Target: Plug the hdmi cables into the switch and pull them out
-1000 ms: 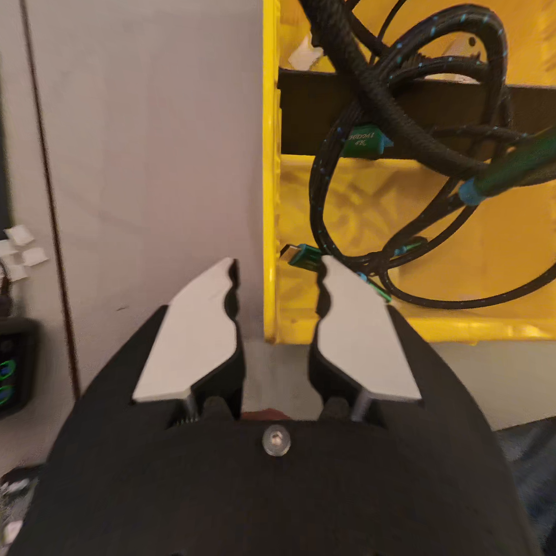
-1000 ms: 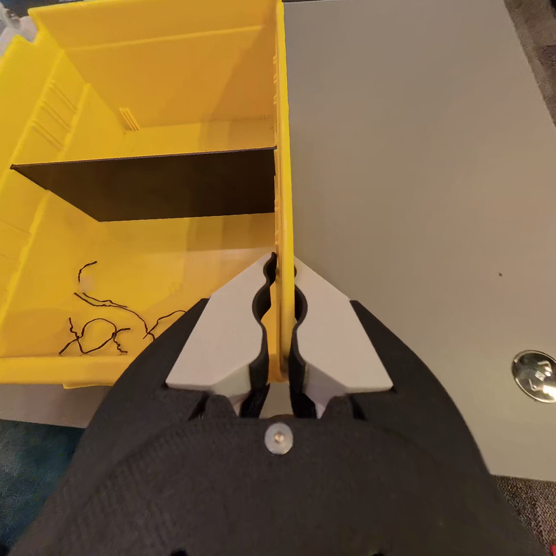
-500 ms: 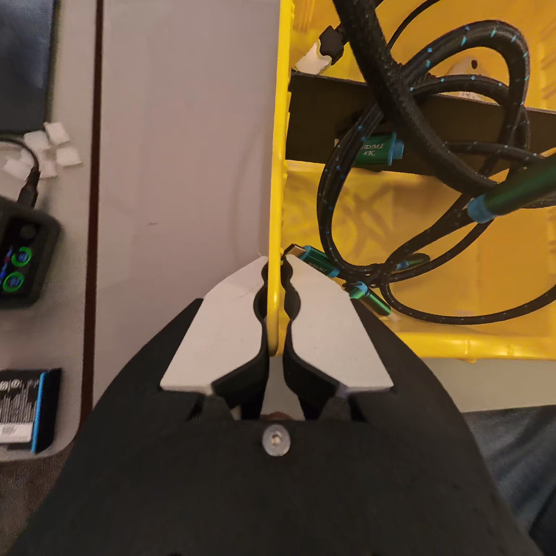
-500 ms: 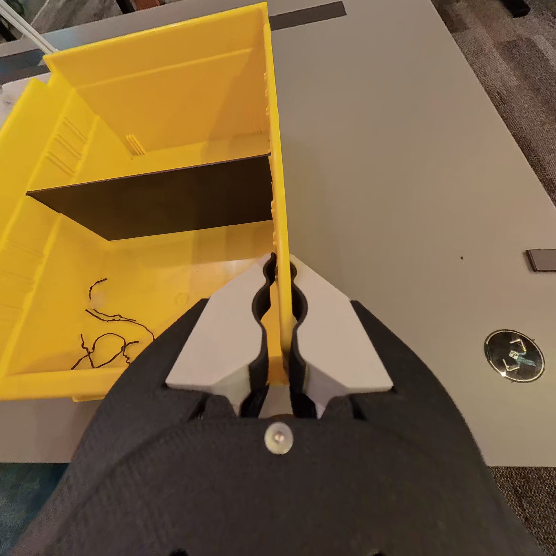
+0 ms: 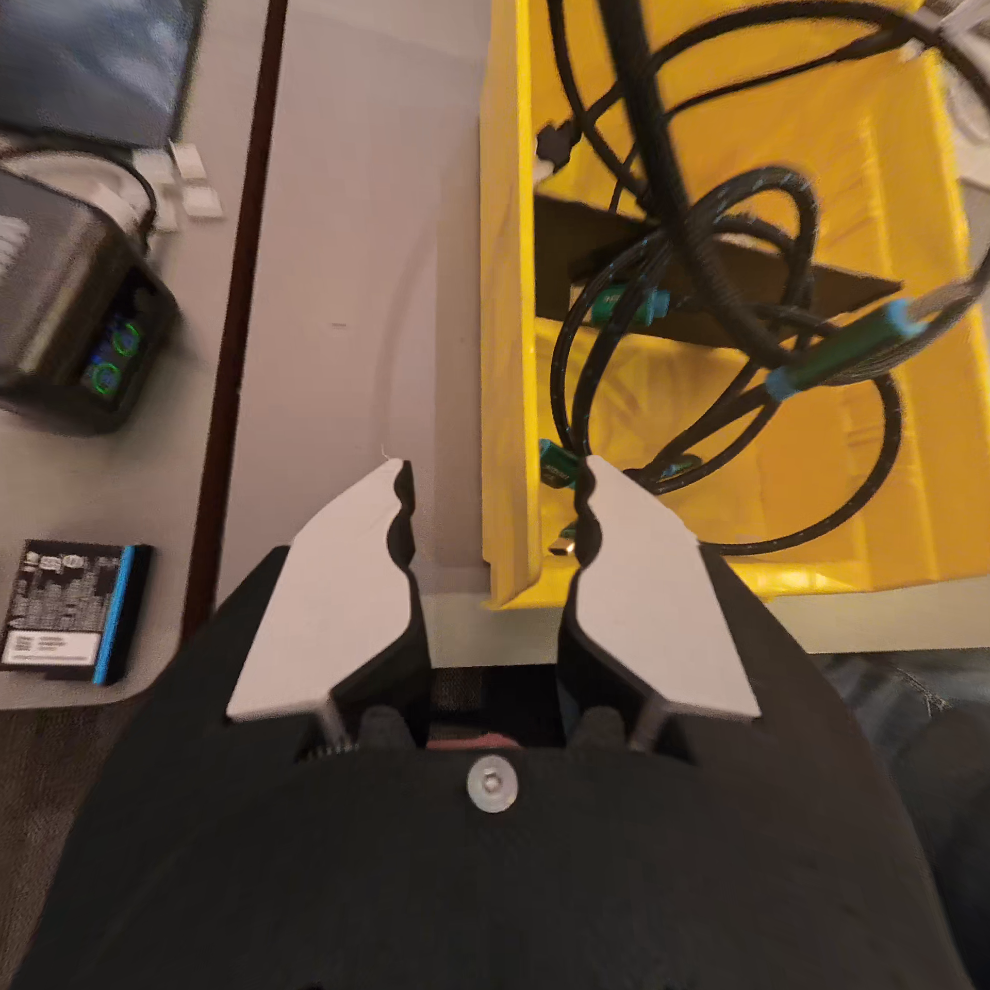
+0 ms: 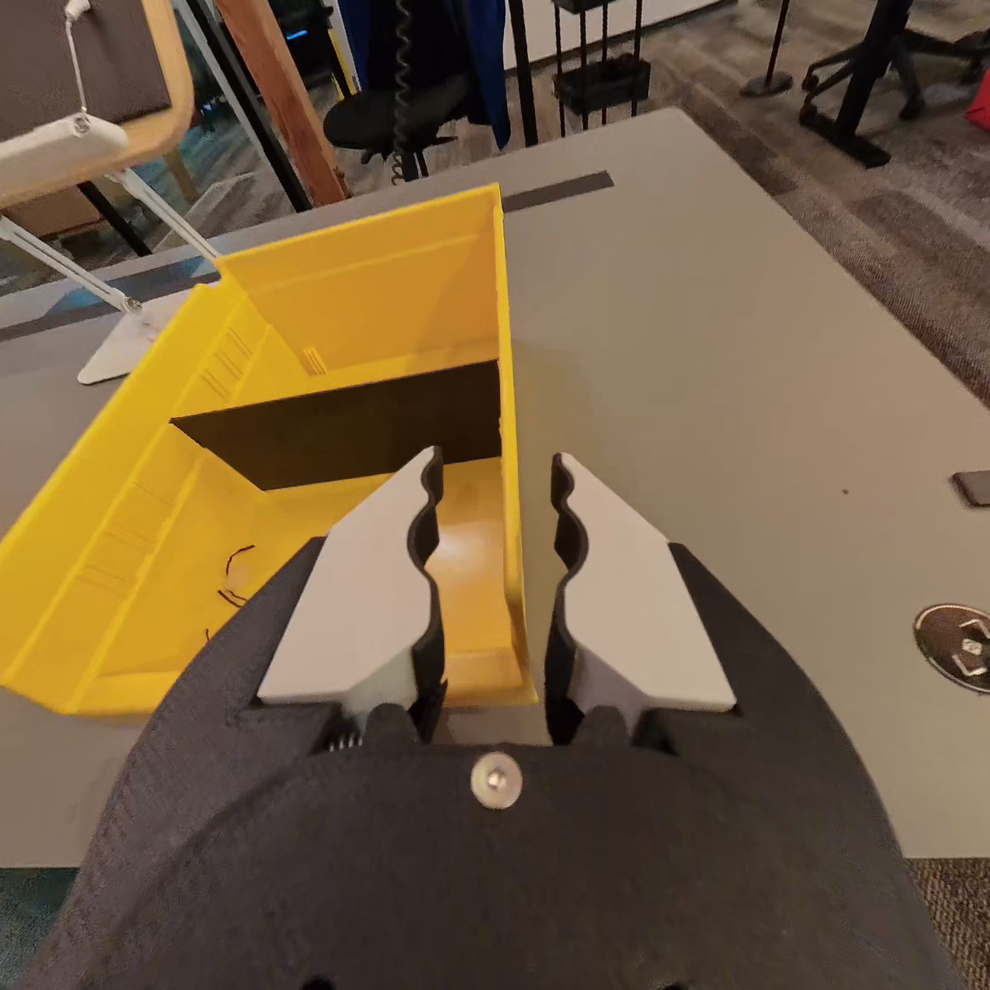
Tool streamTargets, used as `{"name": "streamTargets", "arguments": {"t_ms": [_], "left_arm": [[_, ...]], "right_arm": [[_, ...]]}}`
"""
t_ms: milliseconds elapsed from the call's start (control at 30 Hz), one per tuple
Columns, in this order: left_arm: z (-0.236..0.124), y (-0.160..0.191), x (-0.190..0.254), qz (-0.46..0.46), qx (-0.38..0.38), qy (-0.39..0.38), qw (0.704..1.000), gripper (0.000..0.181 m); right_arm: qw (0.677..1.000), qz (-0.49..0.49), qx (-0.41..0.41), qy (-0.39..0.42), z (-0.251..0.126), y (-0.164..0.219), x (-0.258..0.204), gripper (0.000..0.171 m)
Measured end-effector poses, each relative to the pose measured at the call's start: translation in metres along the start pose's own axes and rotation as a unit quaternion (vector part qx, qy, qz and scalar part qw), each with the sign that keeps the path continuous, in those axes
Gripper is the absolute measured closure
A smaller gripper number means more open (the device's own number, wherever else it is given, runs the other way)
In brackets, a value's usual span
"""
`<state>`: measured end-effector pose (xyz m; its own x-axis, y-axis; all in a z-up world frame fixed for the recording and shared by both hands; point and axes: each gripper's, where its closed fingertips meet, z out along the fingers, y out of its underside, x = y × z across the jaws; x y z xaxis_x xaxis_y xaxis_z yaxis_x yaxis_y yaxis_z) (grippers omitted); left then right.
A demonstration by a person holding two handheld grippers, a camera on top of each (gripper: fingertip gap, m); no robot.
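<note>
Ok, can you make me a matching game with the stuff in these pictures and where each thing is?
Things:
1. cables
2. black divider
3. small black box
4. round metal disc

Places:
A. standing across the yellow bin
B. on the table, right of the right tool
C. piled in the yellow bin
D. on the table, left of the left tool

Pairs: 1-C, 2-A, 3-D, 4-B

left tongs (image 5: 495, 471): black body | grey wavy fingers | silver screw; right tongs (image 6: 495, 460): same
</note>
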<state>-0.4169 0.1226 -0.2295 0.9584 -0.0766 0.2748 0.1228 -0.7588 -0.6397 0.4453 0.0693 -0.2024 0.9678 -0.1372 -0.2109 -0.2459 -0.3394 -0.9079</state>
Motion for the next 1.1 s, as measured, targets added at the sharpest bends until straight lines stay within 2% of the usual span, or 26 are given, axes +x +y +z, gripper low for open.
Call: {"name": "streamTargets", "arguments": {"t_ms": [33, 200, 300, 400, 433, 500, 567, 833, 1100], "left_arm": [[-0.008, -0.008, 0.000, 0.006, 0.016, 0.000, 1.000, 0.122], [-0.036, -0.062, 0.017, 0.024, 0.082, 0.051, 0.995, 0.116], [-0.023, -0.089, 0.033, 0.035, 0.072, 0.088, 0.993, 0.114], [0.003, -0.097, 0.036, 0.019, 0.030, 0.108, 0.993, 0.116], [0.011, -0.098, 0.037, 0.010, 0.018, 0.121, 0.992, 0.121], [0.017, -0.104, 0.044, 0.002, 0.027, 0.164, 0.986, 0.169], [0.015, -0.114, 0.050, -0.003, 0.040, 0.198, 0.979, 0.179], [-0.015, -0.179, 0.090, 0.026, 0.095, 0.234, 0.967, 0.181], [-0.043, -0.251, 0.180, 0.110, 0.154, 0.270, 0.944, 0.181]], "right_arm": [[1.000, -0.006, 0.003, -0.001, -0.003, -0.004, -0.002, 0.132], [0.998, -0.055, 0.029, -0.016, -0.017, -0.029, -0.030, 0.128], [0.996, -0.080, 0.038, -0.032, -0.019, -0.039, -0.055, 0.129], [0.993, -0.094, 0.043, -0.056, -0.019, -0.042, -0.081, 0.130], [0.992, -0.098, 0.042, -0.063, -0.019, -0.041, -0.088, 0.131], [0.991, -0.109, 0.038, -0.074, -0.018, -0.038, -0.099, 0.132], [0.989, -0.114, 0.031, -0.089, -0.017, -0.034, -0.108, 0.136], [0.984, -0.125, 0.029, -0.125, -0.012, -0.038, -0.131, 0.142], [0.974, -0.147, 0.028, -0.168, -0.013, -0.039, -0.166, 0.143]]}}
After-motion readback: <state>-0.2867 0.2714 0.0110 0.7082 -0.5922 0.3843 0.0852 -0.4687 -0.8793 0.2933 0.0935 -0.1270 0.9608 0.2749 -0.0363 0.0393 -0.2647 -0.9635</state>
